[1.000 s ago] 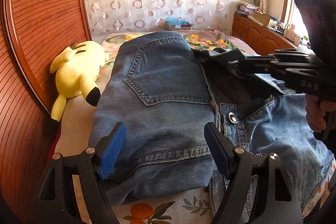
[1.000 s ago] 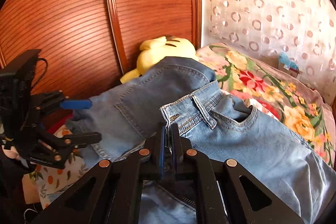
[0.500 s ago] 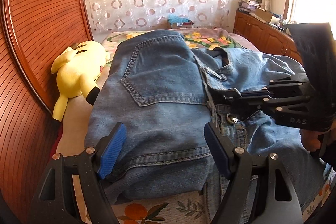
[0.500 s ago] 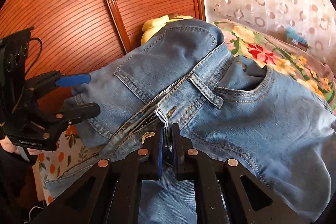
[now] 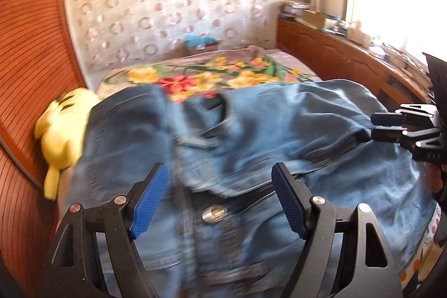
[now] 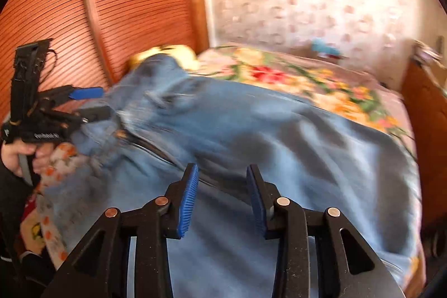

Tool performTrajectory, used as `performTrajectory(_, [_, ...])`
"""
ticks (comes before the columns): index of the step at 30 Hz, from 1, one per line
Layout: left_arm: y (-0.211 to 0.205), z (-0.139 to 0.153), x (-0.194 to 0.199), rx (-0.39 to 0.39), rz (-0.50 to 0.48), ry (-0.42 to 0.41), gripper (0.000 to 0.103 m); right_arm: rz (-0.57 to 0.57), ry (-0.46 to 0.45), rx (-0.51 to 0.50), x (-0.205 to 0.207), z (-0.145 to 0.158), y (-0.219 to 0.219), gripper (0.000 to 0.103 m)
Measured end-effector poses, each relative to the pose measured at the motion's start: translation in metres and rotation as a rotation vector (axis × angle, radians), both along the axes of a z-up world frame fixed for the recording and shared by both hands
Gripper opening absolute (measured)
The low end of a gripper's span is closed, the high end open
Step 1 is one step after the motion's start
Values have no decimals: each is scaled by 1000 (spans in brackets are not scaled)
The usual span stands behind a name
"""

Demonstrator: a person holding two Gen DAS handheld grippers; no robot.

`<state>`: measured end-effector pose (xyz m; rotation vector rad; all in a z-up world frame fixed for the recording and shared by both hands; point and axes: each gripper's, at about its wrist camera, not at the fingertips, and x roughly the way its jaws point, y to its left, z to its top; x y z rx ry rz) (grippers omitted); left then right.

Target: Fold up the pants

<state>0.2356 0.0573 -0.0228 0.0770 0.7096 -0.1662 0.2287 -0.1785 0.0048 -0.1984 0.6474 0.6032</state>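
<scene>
Left claw (image 5: 219, 200): fingers wide apart, nothing between the blue pads (image 5: 149, 201). It hovers over the waistband end of the jeans (image 5: 251, 147), with the metal button (image 5: 214, 214) showing in the gap between the fingers. Cannot tell if the pads touch the denim; the left wrist view is motion-blurred.

Right claw (image 6: 222, 196): fingers apart, narrower gap than the left, holding nothing. It sits above a smooth stretch of denim. In the left wrist view the same claw (image 5: 375, 126) appears at the right edge, tips just at a fold in the fabric, contact unclear.

Jeans lie spread across the bed (image 5: 212, 74), covering most of the near half. The open fly and zipper line (image 6: 156, 147) run diagonally in the right wrist view, close to the left claw (image 6: 93, 102), which a hand (image 6: 16, 155) grips from below. Fabric is rumpled, with shadowed creases across the legs.

Bedcover is floral. A yellow plush toy (image 5: 60, 136) sits at the left edge of the bed, against the ribbed wooden panel (image 5: 28, 52), touching the jeans and partly hidden by them. A patterned curtain (image 5: 167, 4) hangs behind the bed; a wooden cabinet (image 5: 329, 46) with clutter runs under the bright window on the right.
</scene>
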Motion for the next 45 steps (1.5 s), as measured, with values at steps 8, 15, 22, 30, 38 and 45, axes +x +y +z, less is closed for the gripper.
performTrajectory(8, [-67, -16, 26, -24, -141, 75, 77, -213, -6, -26, -18, -8, -89, 44])
performTrajectory(15, [-129, -31, 42, -13, -298, 156, 65, -335, 30, -35, -21, -31, -128, 45])
performTrajectory(22, [-161, -42, 59, 7, -341, 193, 45, -372, 67, -6, -19, -37, -148, 46])
performTrajectory(30, [-156, -38, 60, -25, -329, 160, 9, -370, 107, 32, -12, -34, -161, 54])
performTrajectory(38, [-151, -34, 57, -62, -309, 112, 3, -367, 129, 54, -9, -34, -166, 33])
performTrajectory(45, [-131, -33, 59, -116, -266, 75, 3, -374, 145, -1, -23, -33, -168, 0])
